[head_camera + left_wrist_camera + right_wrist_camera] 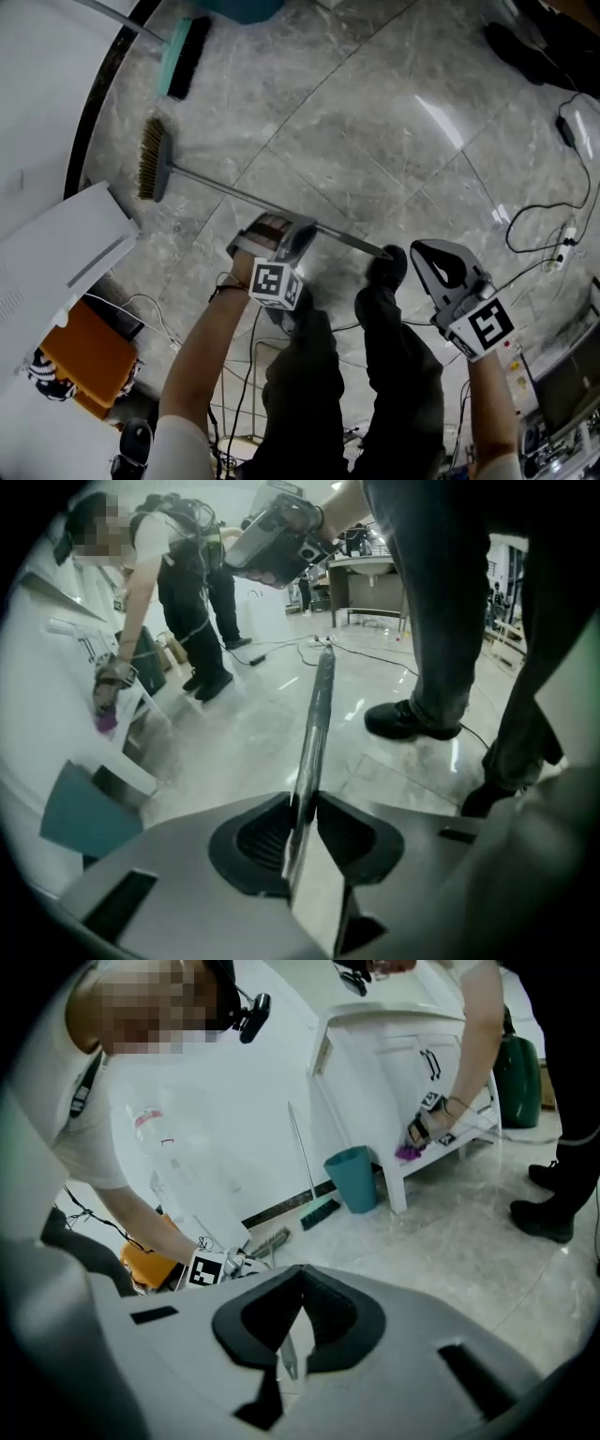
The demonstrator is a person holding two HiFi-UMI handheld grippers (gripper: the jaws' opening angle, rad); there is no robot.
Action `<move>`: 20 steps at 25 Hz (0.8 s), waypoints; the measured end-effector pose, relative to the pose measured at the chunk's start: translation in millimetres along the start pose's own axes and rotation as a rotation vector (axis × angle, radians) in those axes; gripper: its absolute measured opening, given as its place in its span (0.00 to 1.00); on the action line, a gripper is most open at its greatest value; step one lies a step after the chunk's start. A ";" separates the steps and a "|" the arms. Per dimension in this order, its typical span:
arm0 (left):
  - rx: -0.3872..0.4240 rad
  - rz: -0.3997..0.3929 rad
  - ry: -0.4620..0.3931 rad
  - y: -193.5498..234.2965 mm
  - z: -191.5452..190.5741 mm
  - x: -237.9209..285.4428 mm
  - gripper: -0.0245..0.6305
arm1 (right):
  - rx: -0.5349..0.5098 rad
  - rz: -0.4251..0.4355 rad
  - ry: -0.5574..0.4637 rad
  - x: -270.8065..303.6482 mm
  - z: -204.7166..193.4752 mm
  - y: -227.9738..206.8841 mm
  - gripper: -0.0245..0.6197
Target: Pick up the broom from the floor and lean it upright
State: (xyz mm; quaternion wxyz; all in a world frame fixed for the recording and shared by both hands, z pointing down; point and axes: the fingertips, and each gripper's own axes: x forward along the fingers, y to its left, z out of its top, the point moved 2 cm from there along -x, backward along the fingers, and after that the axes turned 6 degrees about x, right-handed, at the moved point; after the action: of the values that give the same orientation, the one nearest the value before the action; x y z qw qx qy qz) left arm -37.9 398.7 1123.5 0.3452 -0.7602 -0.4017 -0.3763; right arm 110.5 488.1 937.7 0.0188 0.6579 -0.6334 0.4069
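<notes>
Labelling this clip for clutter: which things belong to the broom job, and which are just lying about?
Job: broom, left gripper shut on its handle, right gripper shut, empty.
Lying about: teal brush, teal bin, orange object, floor cables.

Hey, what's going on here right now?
A person with a gripper in each hand is picking up the long broom with a silvery metal handle and straw-coloured bristles. The left gripper is clamped on the handle. The right gripper is shut and empty. The broom lies low over the grey marble floor, not yet leaned upright.
</notes>
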 end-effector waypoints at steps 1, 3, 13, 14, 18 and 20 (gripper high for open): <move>-0.006 0.027 -0.003 9.3 7.1 -18.4 0.16 | -0.012 -0.003 -0.004 -10.0 14.1 9.8 0.04; -0.022 0.084 -0.006 27.3 18.2 -53.5 0.16 | -0.013 -0.019 -0.004 -27.2 38.3 27.5 0.04; -0.256 0.390 0.029 103.1 37.8 -216.0 0.15 | -0.064 0.024 0.030 -61.6 113.5 110.1 0.14; -0.274 0.409 0.032 105.5 36.5 -227.0 0.15 | -0.083 0.041 0.060 -57.2 113.8 119.1 0.19; -0.332 0.452 0.034 110.1 26.7 -262.5 0.14 | -0.132 0.093 0.097 -24.7 129.7 160.9 0.27; -0.345 0.461 0.032 110.7 22.1 -274.8 0.14 | -0.129 0.108 0.081 -4.3 141.6 181.1 0.30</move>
State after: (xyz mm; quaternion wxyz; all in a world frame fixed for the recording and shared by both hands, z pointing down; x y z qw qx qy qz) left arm -43.3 271.9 854.8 0.2935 -0.8729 -0.1429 -0.3627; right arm 29.9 379.4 751.8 0.0647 0.6033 -0.6915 0.3921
